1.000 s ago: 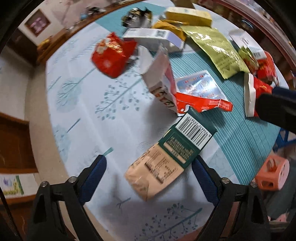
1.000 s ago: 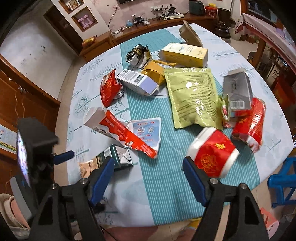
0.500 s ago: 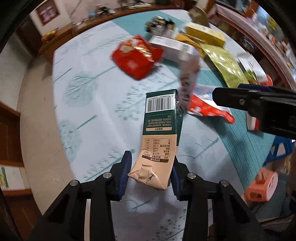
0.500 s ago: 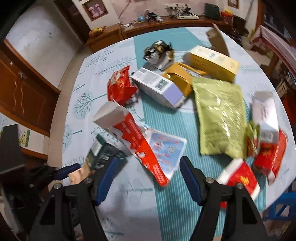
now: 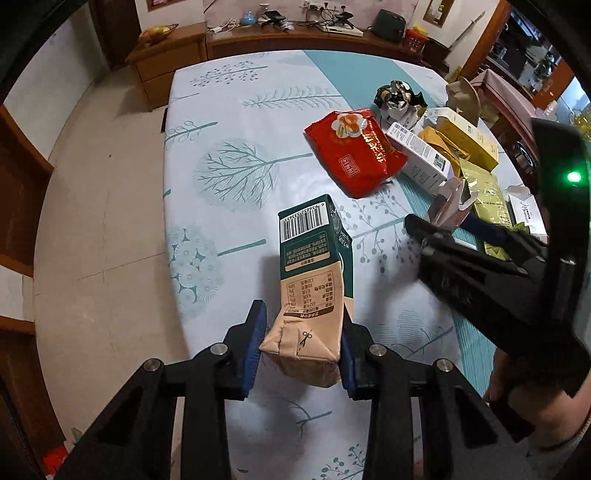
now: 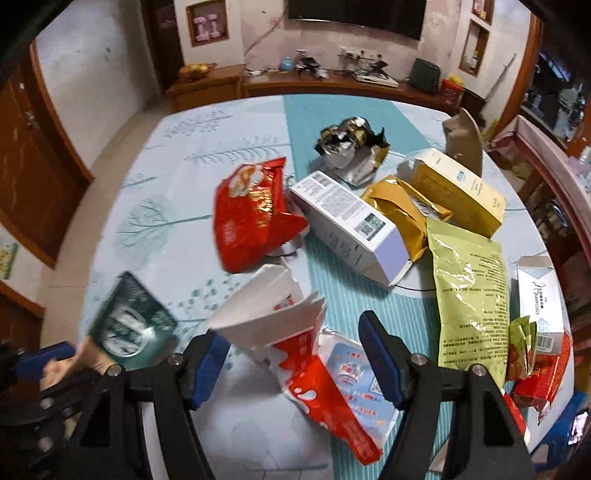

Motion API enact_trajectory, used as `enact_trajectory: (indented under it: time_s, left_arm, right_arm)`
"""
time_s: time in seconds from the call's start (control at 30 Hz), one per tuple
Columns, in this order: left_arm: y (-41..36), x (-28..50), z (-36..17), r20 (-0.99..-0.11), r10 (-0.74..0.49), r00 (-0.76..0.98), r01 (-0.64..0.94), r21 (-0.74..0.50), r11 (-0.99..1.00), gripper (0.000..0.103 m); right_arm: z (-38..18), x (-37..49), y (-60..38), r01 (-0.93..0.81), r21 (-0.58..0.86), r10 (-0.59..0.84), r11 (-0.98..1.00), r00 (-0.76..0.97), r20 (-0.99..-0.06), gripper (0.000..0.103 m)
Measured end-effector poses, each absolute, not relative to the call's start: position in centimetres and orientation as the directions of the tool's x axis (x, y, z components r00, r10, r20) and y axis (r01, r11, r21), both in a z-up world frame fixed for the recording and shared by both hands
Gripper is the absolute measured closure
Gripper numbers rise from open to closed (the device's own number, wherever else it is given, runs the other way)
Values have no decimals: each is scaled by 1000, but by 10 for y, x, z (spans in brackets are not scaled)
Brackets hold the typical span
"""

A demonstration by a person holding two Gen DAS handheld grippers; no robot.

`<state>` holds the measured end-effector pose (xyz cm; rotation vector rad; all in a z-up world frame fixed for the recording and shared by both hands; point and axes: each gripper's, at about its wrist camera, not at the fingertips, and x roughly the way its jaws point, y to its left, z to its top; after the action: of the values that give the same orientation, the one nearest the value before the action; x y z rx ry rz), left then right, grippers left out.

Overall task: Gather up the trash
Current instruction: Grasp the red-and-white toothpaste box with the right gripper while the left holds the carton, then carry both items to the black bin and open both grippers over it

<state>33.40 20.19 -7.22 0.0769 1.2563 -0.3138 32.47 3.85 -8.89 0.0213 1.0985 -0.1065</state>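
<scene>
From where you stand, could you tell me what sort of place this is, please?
Most likely a living or dining room in a home: a round table under a tree-print cloth, a long wooden sideboard with a fruit bowl, and a wall-mounted television.

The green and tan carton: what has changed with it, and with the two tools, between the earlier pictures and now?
The left tool closed on the green and tan carton, which lay flat between its open jaws before, and lifted it off the tablecloth. The right tool moved from the red cup to the torn red and white carton; its jaws are closing around it, not yet gripping. The other wrappers stayed put.
</scene>
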Motion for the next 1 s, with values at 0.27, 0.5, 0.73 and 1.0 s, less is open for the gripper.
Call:
enact_trajectory:
  time_s: [0.27, 0.5, 0.73, 1.0]
  left_arm:
    - [187, 325, -58, -930, -250, 268, 336, -153, 929, 70]
    - [166, 305, -33, -903, -322, 286, 377, -203, 904, 70]
    - [136, 261, -11, -884, -355, 303, 410, -215, 886, 70]
    - [88, 192, 11, -865, -330, 377, 379, -181, 907, 70]
  right_arm:
    - [-60, 306, 27, 39, 68, 43, 997, 454, -890, 65]
    - [-22, 267, -3, 81, 201, 143, 976, 455, -879, 65]
    - [16, 211, -35, 77, 283, 211, 956, 491, -846, 65]
    - [36, 142, -84, -18, 327, 288, 945, 522, -803, 66]
